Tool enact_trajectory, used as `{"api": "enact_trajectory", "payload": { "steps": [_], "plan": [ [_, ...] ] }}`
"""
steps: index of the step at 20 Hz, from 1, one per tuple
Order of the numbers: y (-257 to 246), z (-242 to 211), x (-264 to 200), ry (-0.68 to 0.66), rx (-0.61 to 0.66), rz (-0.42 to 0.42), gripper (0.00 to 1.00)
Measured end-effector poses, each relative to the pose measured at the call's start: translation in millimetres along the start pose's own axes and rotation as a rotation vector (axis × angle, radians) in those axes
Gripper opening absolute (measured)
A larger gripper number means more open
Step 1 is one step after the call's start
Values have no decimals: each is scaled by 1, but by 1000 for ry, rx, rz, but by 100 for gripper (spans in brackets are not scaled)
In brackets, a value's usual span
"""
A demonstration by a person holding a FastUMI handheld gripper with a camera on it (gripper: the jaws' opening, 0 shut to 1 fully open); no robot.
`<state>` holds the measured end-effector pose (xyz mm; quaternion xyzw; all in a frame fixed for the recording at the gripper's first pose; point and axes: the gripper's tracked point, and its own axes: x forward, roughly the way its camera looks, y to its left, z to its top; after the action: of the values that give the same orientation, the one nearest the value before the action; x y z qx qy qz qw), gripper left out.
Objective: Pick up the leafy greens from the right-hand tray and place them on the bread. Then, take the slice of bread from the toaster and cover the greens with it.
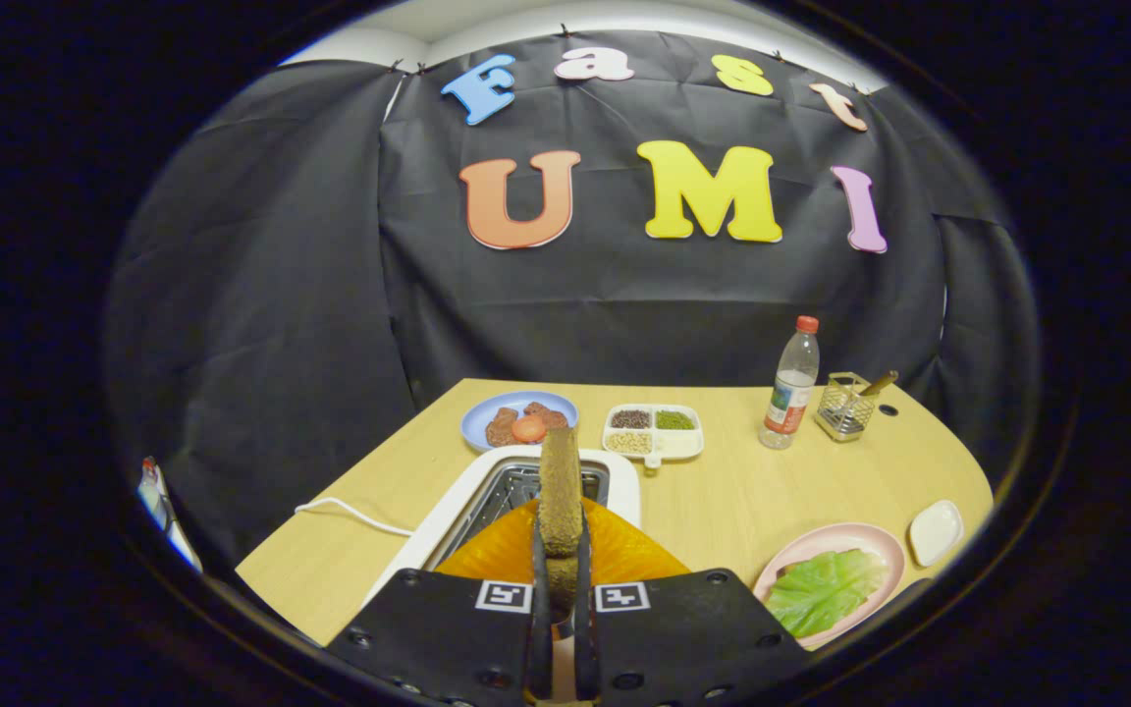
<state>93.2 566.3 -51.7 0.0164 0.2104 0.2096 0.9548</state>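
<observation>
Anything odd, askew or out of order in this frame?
Yes: the gripper is shut on the bread slice, upright over the toaster, while the greens lie on the pink plate. Nothing spilled or damaged.

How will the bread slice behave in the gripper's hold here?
The bread slice stands upright, unbent, between the gripper fingers, so likely stiff. Its rough surface probably resists slipping. Squeezing harder may crumble it.

The gripper points forward, tilted slightly downward. Its fingers stand nearly together, both pressing the upright bread between them.
</observation>
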Motion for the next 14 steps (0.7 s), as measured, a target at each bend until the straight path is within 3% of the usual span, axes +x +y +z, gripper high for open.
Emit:
{"api": "enact_trajectory", "payload": {
  "steps": [6, 10, 14],
  "plan": [
    [-5, 48, -35, -105, 61, 64, 9],
    [-49, 73, -61, -171, 131, 63, 8],
    [-102, 66, -77, -182, 157, 14, 8]
  ]
}}
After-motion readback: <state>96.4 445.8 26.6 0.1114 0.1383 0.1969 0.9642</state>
